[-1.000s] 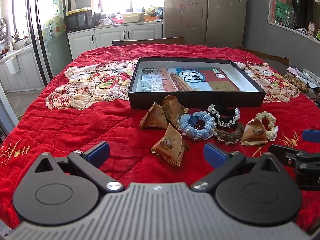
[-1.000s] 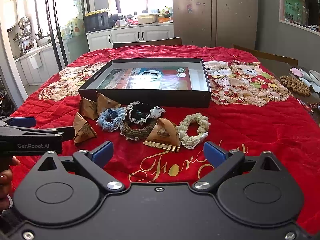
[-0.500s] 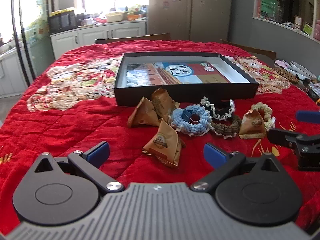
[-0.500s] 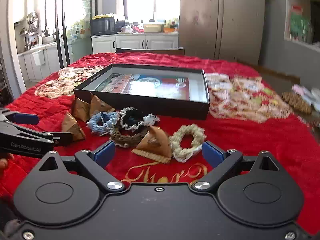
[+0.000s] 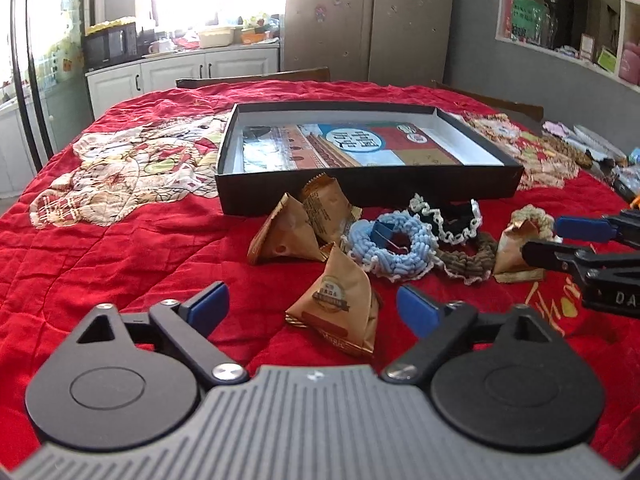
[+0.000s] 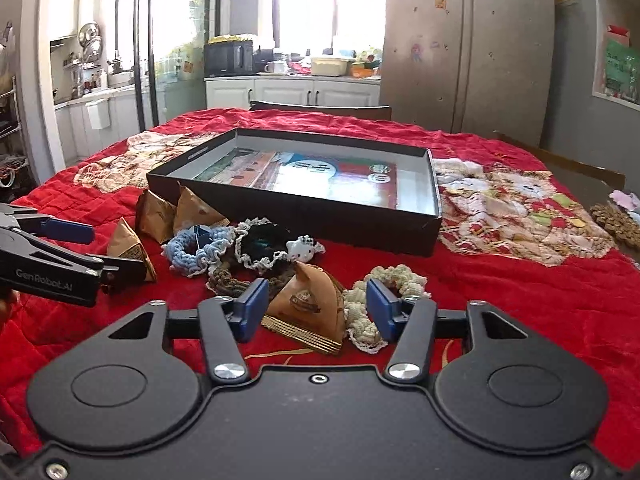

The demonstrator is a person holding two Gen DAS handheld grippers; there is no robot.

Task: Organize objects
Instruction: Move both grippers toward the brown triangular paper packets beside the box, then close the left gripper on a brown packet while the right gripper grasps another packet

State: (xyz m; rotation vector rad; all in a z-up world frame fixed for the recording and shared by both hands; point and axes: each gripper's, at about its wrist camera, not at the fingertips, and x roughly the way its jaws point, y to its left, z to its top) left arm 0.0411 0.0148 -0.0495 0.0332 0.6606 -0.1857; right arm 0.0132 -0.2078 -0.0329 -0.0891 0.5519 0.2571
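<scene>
Bench covered by a red quilted cloth (image 5: 120,264) with embroidered patches. A shallow black box (image 5: 368,196), lid off, sits near the bench centre with a printed sheet (image 5: 352,146) flat on its floor.

Along the box's near wall lies a cluster of loose items. Two brown pyramid packets (image 5: 304,224) touch each other at the cluster's left end. A third brown packet (image 5: 336,308) lies nearer the bench's near edge, apart from those two. A light blue scrunchie (image 5: 394,248) with a blue clip inside its ring lies just right of the pair. A black scrunchie with white lace trim (image 6: 262,246), carrying a small white cat charm, is beside it. A brown scrunchie (image 6: 230,280) lies partly under both. A fourth brown packet (image 6: 310,312) and a cream scrunchie (image 6: 384,292) are at the cluster's right end, touching.

Left tool (image 5: 308,306): jaws spread wide, nothing between the pads. The third packet lies just ahead of the gap, between the fingertip lines, with no contact visible.

Right tool (image 6: 316,312): jaws partly spread, flanking the fourth packet. The left pad is close to the packet's left side; the right pad sits against the cream scrunchie. Firm contact with the packet cannot be told.
</scene>
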